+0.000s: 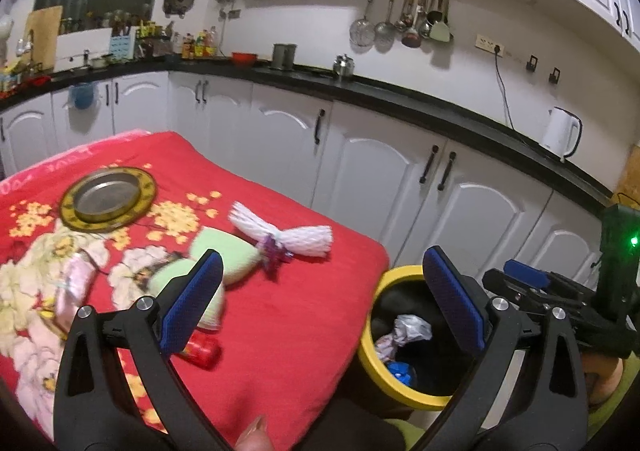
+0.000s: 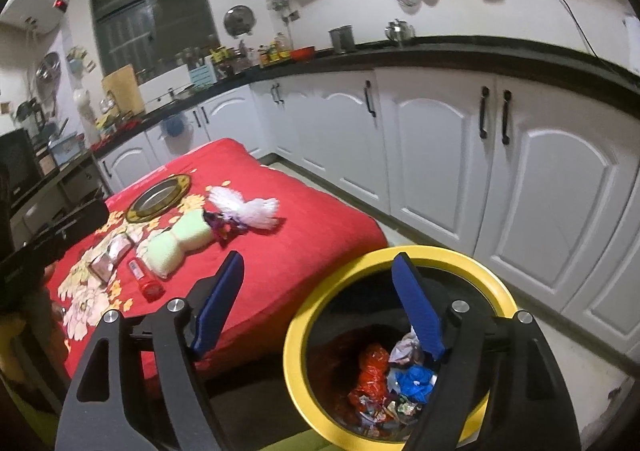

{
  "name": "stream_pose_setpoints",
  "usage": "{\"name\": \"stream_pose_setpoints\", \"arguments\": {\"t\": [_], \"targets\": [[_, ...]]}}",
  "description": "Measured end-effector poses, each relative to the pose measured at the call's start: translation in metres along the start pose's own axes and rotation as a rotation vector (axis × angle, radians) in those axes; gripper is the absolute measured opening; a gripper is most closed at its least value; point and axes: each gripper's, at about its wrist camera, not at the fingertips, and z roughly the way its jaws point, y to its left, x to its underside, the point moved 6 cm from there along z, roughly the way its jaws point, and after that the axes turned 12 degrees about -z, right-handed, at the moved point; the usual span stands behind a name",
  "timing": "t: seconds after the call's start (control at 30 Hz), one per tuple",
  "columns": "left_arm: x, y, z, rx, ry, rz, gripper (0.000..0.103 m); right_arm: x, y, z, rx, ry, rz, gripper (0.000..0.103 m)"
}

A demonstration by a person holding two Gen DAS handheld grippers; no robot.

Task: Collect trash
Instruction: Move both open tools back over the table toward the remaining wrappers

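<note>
We hold our left gripper [image 1: 322, 279] above the near edge of the red floral cloth [image 1: 288, 315]; its blue pads stand wide apart with nothing between them; a fingertip shows at six o'clock in that view. Our right gripper [image 2: 320, 279] hangs over the yellow-rimmed bin [image 2: 296, 335], its jaws also wide and empty; in the left wrist view it sits at three o'clock, just past the bin's rim.

The bin stands on the floor, touching or just beside the cloth's corner, at five o'clock in the right wrist view; inside it we see a crumpled white wrapper [image 2: 404, 347], a blue scrap [image 2: 416, 377] and red crinkled wrappers [image 2: 370, 375], with smaller bits beneath that we cannot make out.

Trash is on the cloth: a white foam net sleeve [image 1: 288, 231] at the centre of the left wrist view, with a purple foil wrapper [image 1: 276, 251] touching it; two pale green foam sleeves [image 1: 224, 255] just beside that, toward nine o'clock; a red tube [image 1: 202, 351] lying flat at seven o'clock, partly behind our left finger; a pink packet [image 1: 78, 279] at nine o'clock. A metal plate with a gold rim [image 1: 108, 197] rests at ten o'clock, apart from the trash.

White cabinets [image 1: 400, 171] under a black counter [image 1: 400, 95] run from twelve to three o'clock; a white kettle [image 1: 562, 133] stands on the counter.
</note>
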Motion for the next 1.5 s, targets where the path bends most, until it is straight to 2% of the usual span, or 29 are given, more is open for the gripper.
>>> {"name": "stream_pose_setpoints", "arguments": {"t": [0.37, 0.93, 1.3, 1.5], "targets": [[-0.025, 0.042, -0.020, -0.057, -0.037, 0.016, 0.092, -0.030, 0.041, 0.005, -0.031, -0.028, -0.073, 0.078], [-0.044, 0.124, -0.029, -0.161, -0.074, -0.091, 0.092, -0.062, 0.106, 0.057, -0.143, 0.008, -0.135, 0.078], [-0.034, 0.180, -0.007, -0.270, -0.005, -0.151, 0.092, -0.055, 0.140, 0.129, -0.161, 0.090, -0.198, 0.078], [-0.024, 0.208, 0.006, -0.273, 0.058, -0.248, 0.092, -0.050, 0.143, 0.164, -0.141, 0.131, -0.199, 0.066]]}}
